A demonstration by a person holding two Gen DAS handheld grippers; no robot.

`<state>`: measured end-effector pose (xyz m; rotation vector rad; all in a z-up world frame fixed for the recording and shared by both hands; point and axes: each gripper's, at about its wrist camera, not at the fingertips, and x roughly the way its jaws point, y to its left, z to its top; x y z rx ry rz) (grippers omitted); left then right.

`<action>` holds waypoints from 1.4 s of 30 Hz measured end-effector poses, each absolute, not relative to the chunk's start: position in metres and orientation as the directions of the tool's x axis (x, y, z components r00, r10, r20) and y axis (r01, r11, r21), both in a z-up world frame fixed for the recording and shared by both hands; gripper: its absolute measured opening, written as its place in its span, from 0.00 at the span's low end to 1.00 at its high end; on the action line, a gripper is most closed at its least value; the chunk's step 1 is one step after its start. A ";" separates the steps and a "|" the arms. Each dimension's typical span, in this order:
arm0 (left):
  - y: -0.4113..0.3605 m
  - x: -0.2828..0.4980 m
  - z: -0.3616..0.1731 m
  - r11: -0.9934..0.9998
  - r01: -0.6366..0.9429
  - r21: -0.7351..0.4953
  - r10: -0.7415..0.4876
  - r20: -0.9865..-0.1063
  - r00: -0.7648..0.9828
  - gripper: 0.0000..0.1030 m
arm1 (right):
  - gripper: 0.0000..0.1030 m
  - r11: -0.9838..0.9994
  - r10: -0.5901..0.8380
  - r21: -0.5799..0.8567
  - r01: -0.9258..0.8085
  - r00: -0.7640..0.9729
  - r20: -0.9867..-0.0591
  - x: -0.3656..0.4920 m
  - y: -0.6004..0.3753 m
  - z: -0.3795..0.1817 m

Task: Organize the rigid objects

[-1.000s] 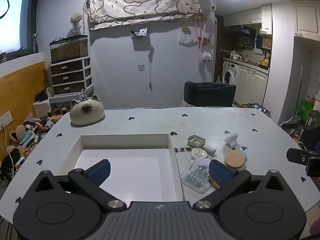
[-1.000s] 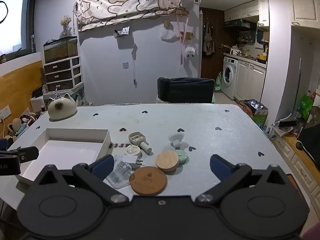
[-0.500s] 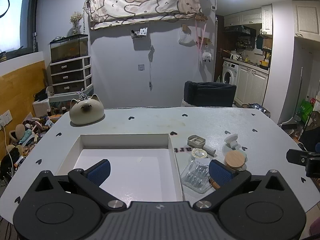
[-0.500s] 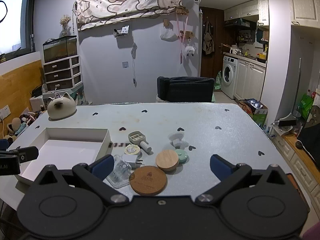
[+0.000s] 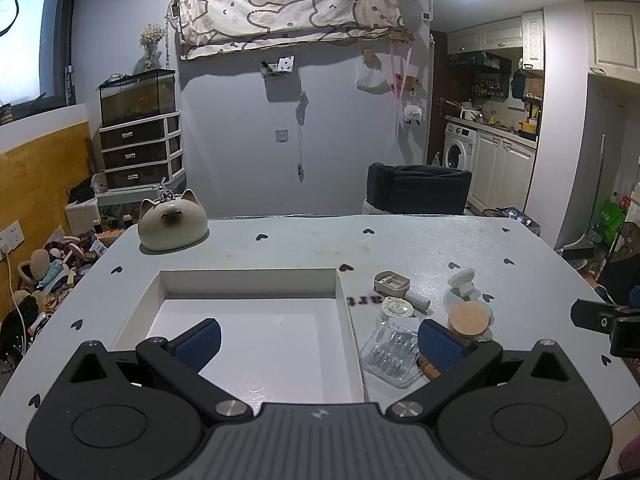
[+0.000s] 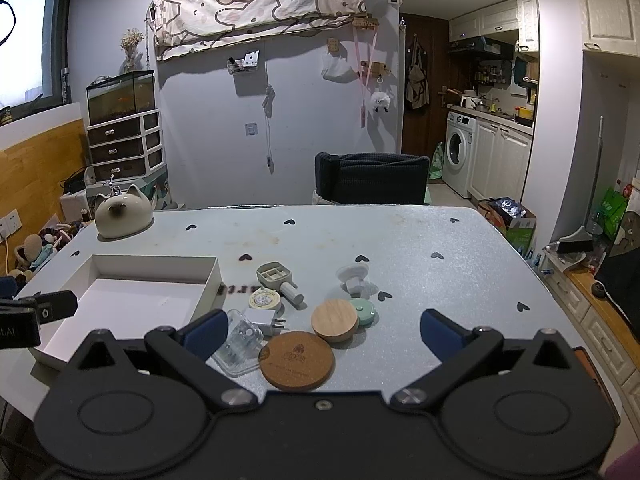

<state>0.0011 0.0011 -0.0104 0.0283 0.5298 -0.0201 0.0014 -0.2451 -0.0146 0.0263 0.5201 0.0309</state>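
A shallow white box [image 5: 248,282] [image 6: 120,266] sits empty on the table's left half. To its right lies a cluster of small items: a clear plastic case [image 6: 240,342] [image 5: 390,350], a cork coaster [image 6: 296,360], a wooden lid [image 6: 334,319] [image 5: 469,317], a mint disc [image 6: 363,311], a white plug [image 6: 262,320], a tape roll [image 6: 264,300] [image 5: 397,309], a beige holder [image 6: 274,274] [image 5: 392,282] and a white knob [image 6: 352,276] [image 5: 460,286]. My left gripper [image 5: 318,342] hovers open over the box. My right gripper [image 6: 324,330] hovers open over the cluster.
A cream cat-shaped pot [image 5: 172,226] [image 6: 123,212] stands at the table's far left corner. A dark chair [image 6: 370,178] is behind the far edge. Floor clutter lies off the left side; cabinets and a washing machine [image 6: 458,160] stand to the right.
Both views have barely shifted; the right gripper edged slightly closer to the cluster. Both grippers stay open and nothing on the table has moved.
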 end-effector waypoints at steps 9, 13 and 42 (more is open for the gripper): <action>-0.003 0.004 -0.012 0.999 0.026 0.021 -0.012 -0.506 0.862 1.00 | 1.00 0.999 0.036 0.033 -0.023 0.867 -0.497 0.001 -0.245 -0.015; -0.003 0.004 -0.012 0.999 0.026 0.020 -0.012 -0.507 0.862 1.00 | 1.00 0.999 0.037 0.033 -0.024 0.866 -0.498 0.001 -0.245 -0.015; -0.003 0.004 -0.011 1.000 0.026 0.017 -0.014 -0.506 0.862 1.00 | 1.00 0.999 0.035 0.031 -0.022 0.865 -0.500 0.001 -0.244 -0.018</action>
